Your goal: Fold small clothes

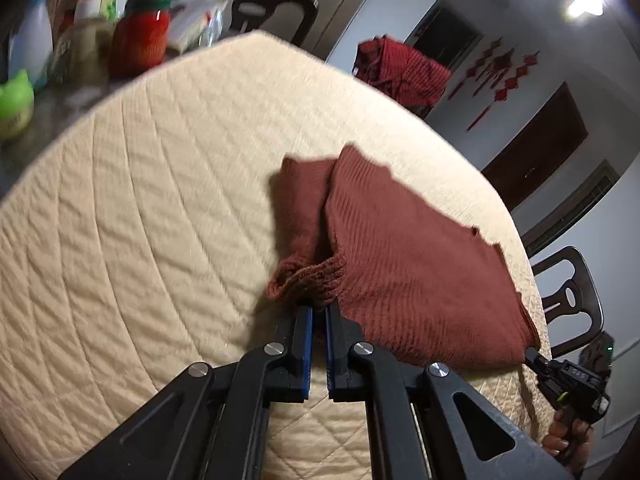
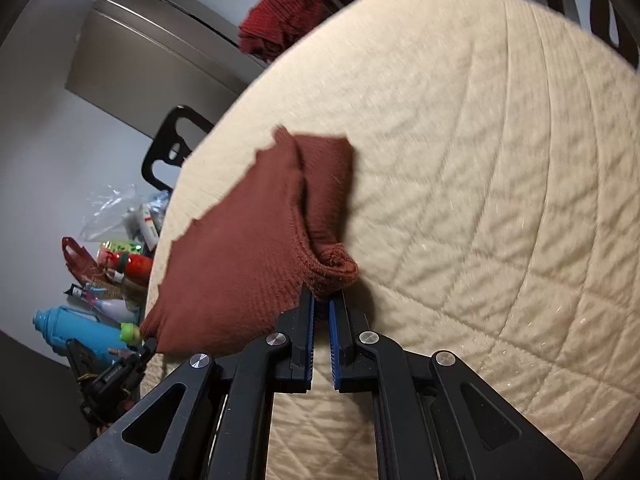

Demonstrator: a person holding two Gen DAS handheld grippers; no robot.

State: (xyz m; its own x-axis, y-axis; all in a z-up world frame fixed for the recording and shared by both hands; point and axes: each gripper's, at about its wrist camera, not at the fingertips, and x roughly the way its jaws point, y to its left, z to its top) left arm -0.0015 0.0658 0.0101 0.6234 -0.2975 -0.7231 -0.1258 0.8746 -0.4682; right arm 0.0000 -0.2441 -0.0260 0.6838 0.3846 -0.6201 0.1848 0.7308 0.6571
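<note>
Both my grippers, left (image 1: 319, 312) and right (image 2: 321, 300), are clenched on the near hem corners of the brown garment (image 1: 404, 264), which stretches sideways between them and lies ahead of me on the quilted table (image 1: 160, 200), so folding goes forward.

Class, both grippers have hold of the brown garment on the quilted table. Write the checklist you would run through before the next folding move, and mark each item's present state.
1. Left gripper shut on the garment's ribbed edge: ok.
2. Right gripper shut on the opposite corner: ok.
3. Garment slack between the grippers, not overstretched: ok.
4. Quilted table cover bare where the fold could land: ok.
5. Bottles stand off the cover, away from the garment: ok.
6. Layers underneath lying flat: cannot tell.
</note>
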